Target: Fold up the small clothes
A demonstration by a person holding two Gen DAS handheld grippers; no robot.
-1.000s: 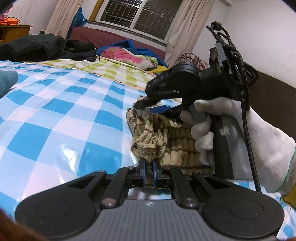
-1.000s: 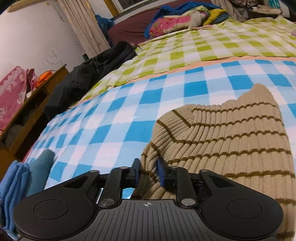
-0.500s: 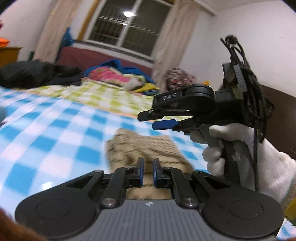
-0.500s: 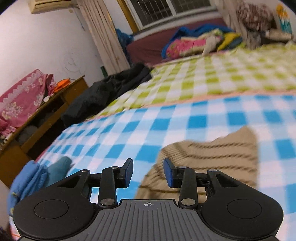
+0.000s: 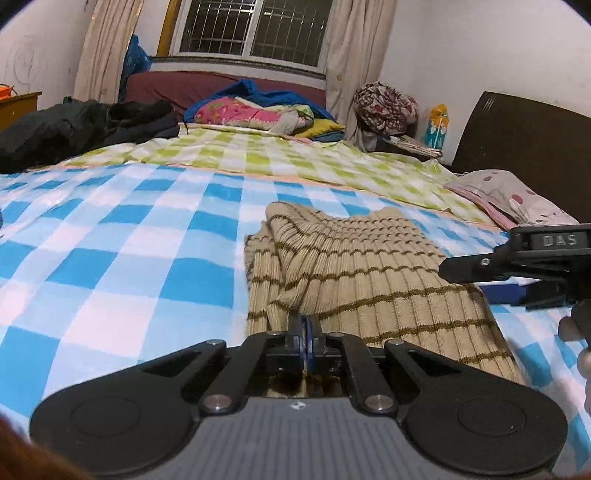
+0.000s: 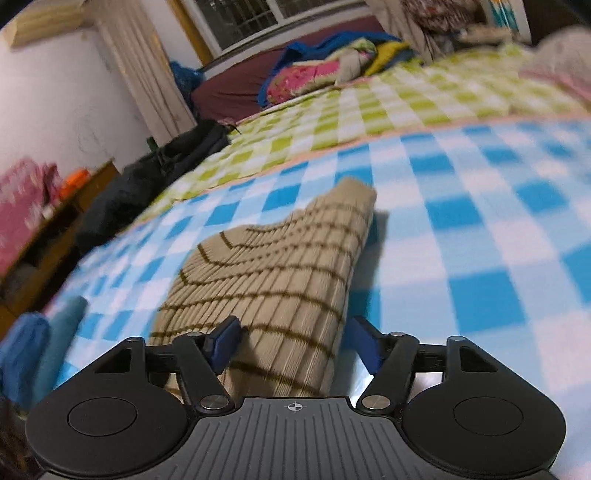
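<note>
Left wrist view: the left hand-held gripper pinches the striped knit garment's lower-centre hem on the bed. The right hand-held gripper, just opening, straddles it untouching. Soft, limp; grip edges.

Home bedroom: bed under checked sheets, dark headboard, barred window with curtains, piled bedding, dark clothes heaped at side.

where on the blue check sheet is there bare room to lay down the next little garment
The blue checked sheet is bare left of the striped knit, up to the black clothes. A narrower patch lies on its right. The near edge is crowded: left tongs shut on the knit, right tongs open.
</note>
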